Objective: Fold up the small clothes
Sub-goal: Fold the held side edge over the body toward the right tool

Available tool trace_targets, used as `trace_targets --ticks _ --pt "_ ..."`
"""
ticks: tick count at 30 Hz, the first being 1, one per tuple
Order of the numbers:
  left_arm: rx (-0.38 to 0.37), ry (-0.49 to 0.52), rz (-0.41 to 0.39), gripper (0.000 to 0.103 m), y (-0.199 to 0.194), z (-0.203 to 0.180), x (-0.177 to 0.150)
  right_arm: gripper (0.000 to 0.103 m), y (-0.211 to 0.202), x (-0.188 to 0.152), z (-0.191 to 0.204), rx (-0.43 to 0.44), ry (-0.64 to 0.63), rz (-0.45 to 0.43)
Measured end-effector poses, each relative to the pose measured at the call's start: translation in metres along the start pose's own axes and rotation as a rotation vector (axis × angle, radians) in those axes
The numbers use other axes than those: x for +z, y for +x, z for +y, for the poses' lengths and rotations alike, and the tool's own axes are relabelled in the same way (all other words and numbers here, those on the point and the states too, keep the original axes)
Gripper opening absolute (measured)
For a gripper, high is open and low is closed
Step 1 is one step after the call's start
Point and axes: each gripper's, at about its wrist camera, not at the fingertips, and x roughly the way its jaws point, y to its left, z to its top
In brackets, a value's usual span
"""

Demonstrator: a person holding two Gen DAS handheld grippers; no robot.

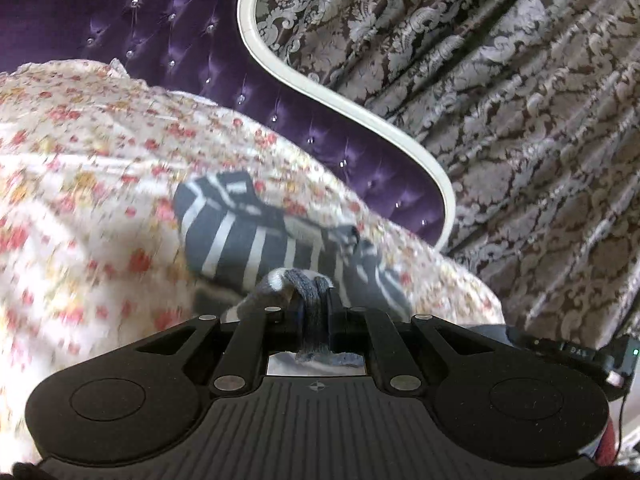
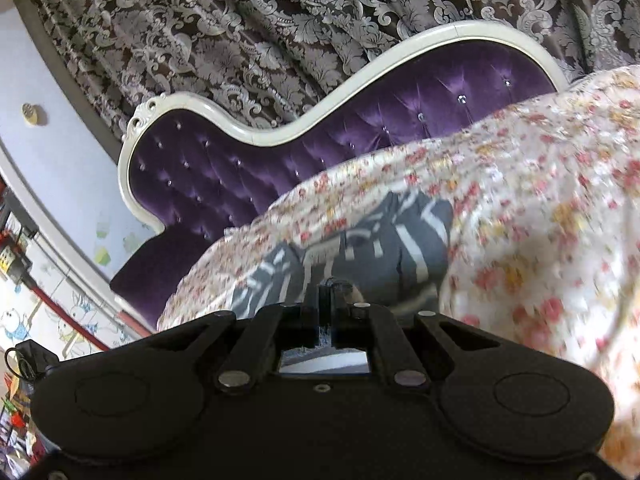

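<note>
A small grey garment with white stripes [image 1: 248,240] lies bunched on the floral bedspread [image 1: 80,168]. My left gripper [image 1: 310,292] is shut on a rolled grey edge of it, which bulges up between the fingers. In the right wrist view the same striped garment [image 2: 404,240] hangs blurred in front of my right gripper [image 2: 330,292], whose jaws are shut with a thin edge of the grey cloth pinched between them. Both views are smeared by motion.
A purple tufted headboard [image 1: 192,52] with a white curved frame [image 2: 280,136] stands behind the bed. Dark damask curtains [image 1: 500,80] hang beyond it. A wall with cartoon stickers [image 2: 60,320] is at the left of the right wrist view.
</note>
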Motion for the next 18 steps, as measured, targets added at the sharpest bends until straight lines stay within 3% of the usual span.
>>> trace_targets --ticks 8,18 --pt "0.050 0.032 0.022 0.010 0.069 0.014 0.046 0.012 0.072 0.040 -0.030 -0.057 0.025 -0.017" --pt "0.120 0.010 0.093 0.012 0.141 0.056 0.061 0.012 0.158 0.051 -0.074 -0.134 0.083 0.032"
